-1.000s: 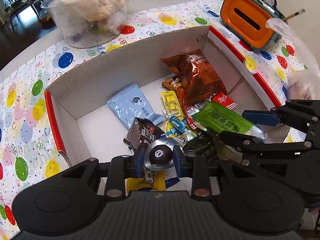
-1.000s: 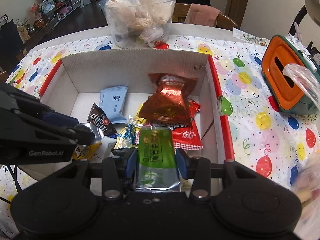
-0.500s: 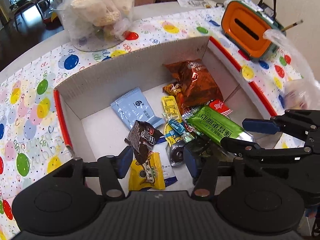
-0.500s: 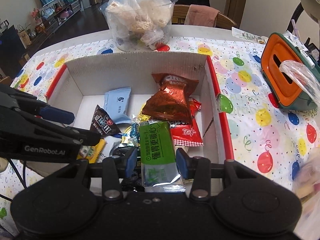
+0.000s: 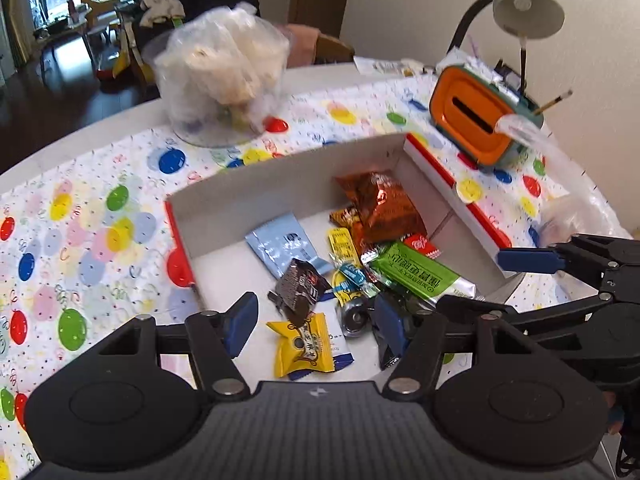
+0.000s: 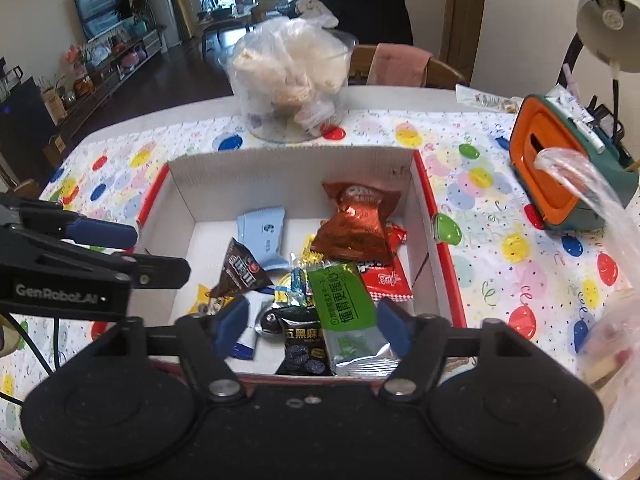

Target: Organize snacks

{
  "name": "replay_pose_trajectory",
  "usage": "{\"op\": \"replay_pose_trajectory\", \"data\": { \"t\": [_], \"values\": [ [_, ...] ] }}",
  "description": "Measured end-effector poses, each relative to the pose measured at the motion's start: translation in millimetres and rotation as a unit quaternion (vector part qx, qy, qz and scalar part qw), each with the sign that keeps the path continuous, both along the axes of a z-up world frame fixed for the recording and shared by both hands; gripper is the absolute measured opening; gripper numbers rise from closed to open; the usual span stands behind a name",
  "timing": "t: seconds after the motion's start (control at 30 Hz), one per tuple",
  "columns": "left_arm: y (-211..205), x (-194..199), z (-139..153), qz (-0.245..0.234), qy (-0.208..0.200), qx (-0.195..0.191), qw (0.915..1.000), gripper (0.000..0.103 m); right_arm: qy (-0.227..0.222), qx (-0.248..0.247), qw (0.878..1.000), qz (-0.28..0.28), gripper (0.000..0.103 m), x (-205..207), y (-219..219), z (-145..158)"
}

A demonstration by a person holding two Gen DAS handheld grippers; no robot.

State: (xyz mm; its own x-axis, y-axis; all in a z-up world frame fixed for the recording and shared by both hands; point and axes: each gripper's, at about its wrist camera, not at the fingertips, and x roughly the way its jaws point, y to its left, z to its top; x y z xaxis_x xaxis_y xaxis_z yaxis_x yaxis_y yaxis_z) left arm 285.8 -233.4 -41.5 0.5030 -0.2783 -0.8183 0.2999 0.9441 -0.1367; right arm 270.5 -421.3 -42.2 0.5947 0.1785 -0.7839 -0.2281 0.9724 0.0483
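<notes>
A white cardboard box with red edges (image 5: 288, 176) (image 6: 288, 168) holds several snacks: an orange-brown bag (image 5: 380, 204) (image 6: 356, 220), a light blue packet (image 5: 280, 244) (image 6: 260, 228), a green packet (image 5: 416, 272) (image 6: 344, 296), a dark chocolate packet (image 5: 300, 288) (image 6: 240, 272), a yellow candy (image 5: 304, 344) and a round silver candy (image 5: 354, 316) (image 6: 270, 322). My left gripper (image 5: 316, 324) is open and empty above the box's near side. My right gripper (image 6: 312, 324) is open above the green packet, which lies in the box.
A clear tub of bagged snacks (image 5: 220, 80) (image 6: 292, 80) stands behind the box. An orange and green holder (image 5: 476, 120) (image 6: 556, 168) and a desk lamp (image 5: 528, 4) are at the right. A clear plastic bag (image 6: 612, 340) lies at the near right.
My left gripper opened and let the silver candy fall into the box. My right gripper opened and released the green packet into the box. Both grippers pulled back and up.
</notes>
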Motion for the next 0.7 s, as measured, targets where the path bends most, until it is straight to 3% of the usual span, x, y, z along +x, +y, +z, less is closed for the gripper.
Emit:
{"op": "replay_pose_trajectory", "data": {
  "t": [0.1,0.17,0.23,0.53,0.7],
  "values": [
    [7.7,-7.5,6.2,0.001,-0.014,0.000,0.9999,0.065,-0.021,-0.004,1.000,0.000,0.091,-9.1,3.3,9.1],
    [13.4,-12.5,10.0,0.001,-0.020,-0.004,0.9998,0.074,-0.031,-0.010,0.999,-0.001,0.095,-13.7,6.7,14.4],
    [19.0,-18.2,14.4,0.002,-0.029,-0.010,0.9995,0.076,-0.037,-0.006,0.999,-0.005,0.099,-18.2,8.3,19.3],
    [38.2,-38.8,27.8,-0.001,-0.052,-0.024,0.9984,0.084,-0.052,0.032,0.998,-0.032,0.103,-36.0,9.4,36.1],
    [47.0,-48.8,32.2,-0.009,-0.057,-0.035,0.9977,0.095,-0.055,0.051,0.996,-0.041,0.103,-46.6,11.2,43.6]
  ]
}}
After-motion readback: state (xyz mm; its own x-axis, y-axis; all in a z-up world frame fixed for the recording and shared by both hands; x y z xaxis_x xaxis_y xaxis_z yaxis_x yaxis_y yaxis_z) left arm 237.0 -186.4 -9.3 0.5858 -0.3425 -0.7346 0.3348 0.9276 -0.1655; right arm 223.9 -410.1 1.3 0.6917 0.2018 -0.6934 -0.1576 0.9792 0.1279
